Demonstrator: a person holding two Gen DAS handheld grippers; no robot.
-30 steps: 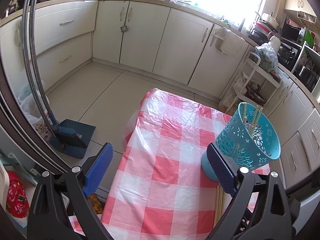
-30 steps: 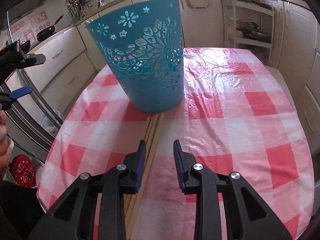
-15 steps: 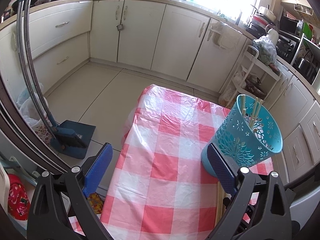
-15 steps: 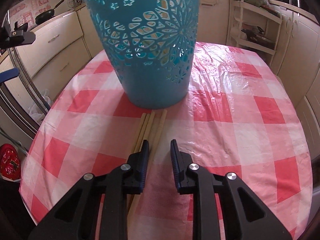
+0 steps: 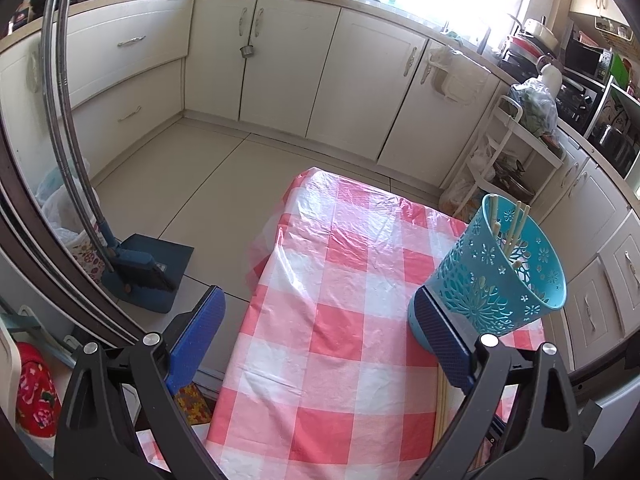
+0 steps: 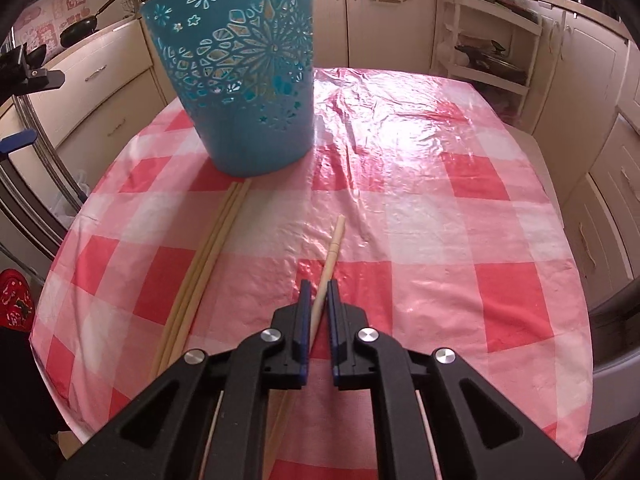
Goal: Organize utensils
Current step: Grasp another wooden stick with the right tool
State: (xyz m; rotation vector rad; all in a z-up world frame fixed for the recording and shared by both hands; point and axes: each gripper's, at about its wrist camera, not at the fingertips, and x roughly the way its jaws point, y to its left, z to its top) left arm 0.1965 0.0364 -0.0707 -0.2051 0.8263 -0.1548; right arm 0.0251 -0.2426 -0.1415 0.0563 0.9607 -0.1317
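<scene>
1. Since a second ago we have pulled our right gripper off the bundle of pale wooden chopsticks and its jaws have narrowed, closing onto one single pale wooden chopstick; the pads now pinch its near part, with the far end pointing toward the holder.
2. That chopstick now sits apart from the bundle, angled right of it, low over or on the red-and-white checked plastic tablecloth; we cannot tell if it is lifted.
3. Our left gripper hangs wide open with nothing between its blue pads, over the near edge of the table; it has not shifted.
4. Remaining chopsticks lie side by side on the cloth, far tips touching the base of the teal perforated plastic holder.
5. Holder stands upright mid-table, already with several chopsticks inside.
6. Our read: pick secured, next is lift and drop into the holder; thin stick could swivel in the pinch.
</scene>
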